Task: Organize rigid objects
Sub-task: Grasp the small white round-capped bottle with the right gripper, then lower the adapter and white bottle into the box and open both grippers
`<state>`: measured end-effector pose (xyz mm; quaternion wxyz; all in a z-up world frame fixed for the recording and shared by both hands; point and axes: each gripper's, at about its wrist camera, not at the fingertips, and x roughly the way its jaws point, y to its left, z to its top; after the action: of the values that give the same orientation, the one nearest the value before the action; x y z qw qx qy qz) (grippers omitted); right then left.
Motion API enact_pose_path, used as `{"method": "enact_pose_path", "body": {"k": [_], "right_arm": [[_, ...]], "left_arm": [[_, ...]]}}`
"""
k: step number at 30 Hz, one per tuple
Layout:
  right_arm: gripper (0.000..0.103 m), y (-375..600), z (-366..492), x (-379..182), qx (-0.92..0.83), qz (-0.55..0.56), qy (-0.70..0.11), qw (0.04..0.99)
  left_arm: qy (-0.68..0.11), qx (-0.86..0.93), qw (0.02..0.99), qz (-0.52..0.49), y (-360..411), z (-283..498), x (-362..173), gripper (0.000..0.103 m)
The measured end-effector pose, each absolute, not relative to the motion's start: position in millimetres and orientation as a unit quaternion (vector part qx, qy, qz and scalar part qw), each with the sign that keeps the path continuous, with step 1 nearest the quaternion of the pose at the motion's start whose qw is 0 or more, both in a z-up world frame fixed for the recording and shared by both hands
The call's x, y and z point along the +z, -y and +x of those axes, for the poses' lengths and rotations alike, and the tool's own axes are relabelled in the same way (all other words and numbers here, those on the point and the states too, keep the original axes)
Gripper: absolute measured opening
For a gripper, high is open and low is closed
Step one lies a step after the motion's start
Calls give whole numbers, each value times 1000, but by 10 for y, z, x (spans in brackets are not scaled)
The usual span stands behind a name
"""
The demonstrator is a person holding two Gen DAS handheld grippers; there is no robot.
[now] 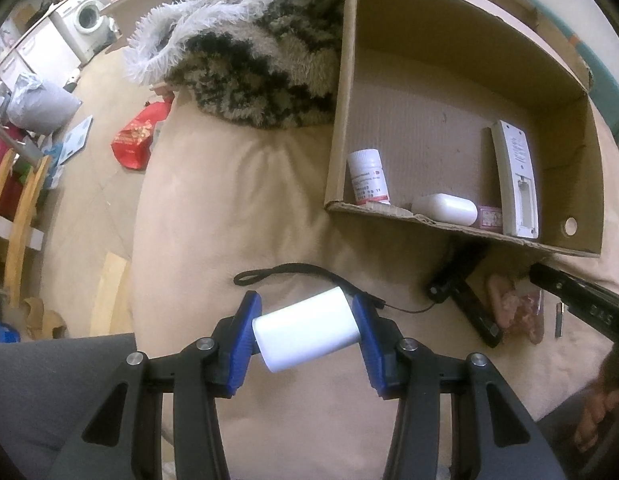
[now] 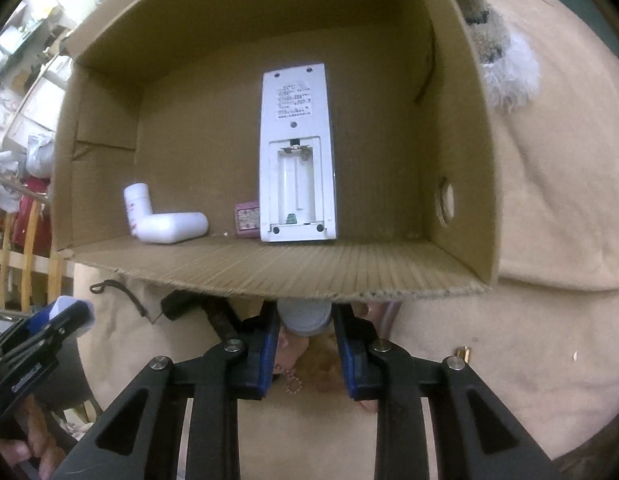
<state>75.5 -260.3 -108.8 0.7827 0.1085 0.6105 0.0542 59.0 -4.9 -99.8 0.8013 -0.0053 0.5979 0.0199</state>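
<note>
Above the beige cushion (image 1: 237, 200) | left gripper (image 1: 305, 330) clamps a white block (image 1: 305, 330) | right gripper (image 2: 306, 344) grips a grey-white cap (image 2: 305, 316) below the cardboard box (image 2: 269, 272) holding a remote (image 2: 295, 152)

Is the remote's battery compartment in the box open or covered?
Open. The white remote lies back-up in the cardboard box; its cover is missing, and the bay shows no batteries.

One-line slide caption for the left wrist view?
Left gripper holds a white block near the cardboard box containing a pill bottle and remote.
</note>
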Motion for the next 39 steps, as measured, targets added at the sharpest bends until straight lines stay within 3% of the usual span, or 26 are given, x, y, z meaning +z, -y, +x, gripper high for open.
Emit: {"method": "enact_pose_path", "body": {"k": [10, 28, 39], "right_arm": [[28, 2522, 483, -751, 72, 89, -586, 802], [28, 2579, 533, 204, 138, 111, -490, 854], [28, 2646, 1041, 102, 130, 133, -474, 861]], "left_arm": [[-584, 39, 811, -9, -65, 565, -880, 43], [-510, -9, 860, -21, 201, 771, 62, 44], [-497, -29, 867, 5, 565, 1215, -48, 44]]}}
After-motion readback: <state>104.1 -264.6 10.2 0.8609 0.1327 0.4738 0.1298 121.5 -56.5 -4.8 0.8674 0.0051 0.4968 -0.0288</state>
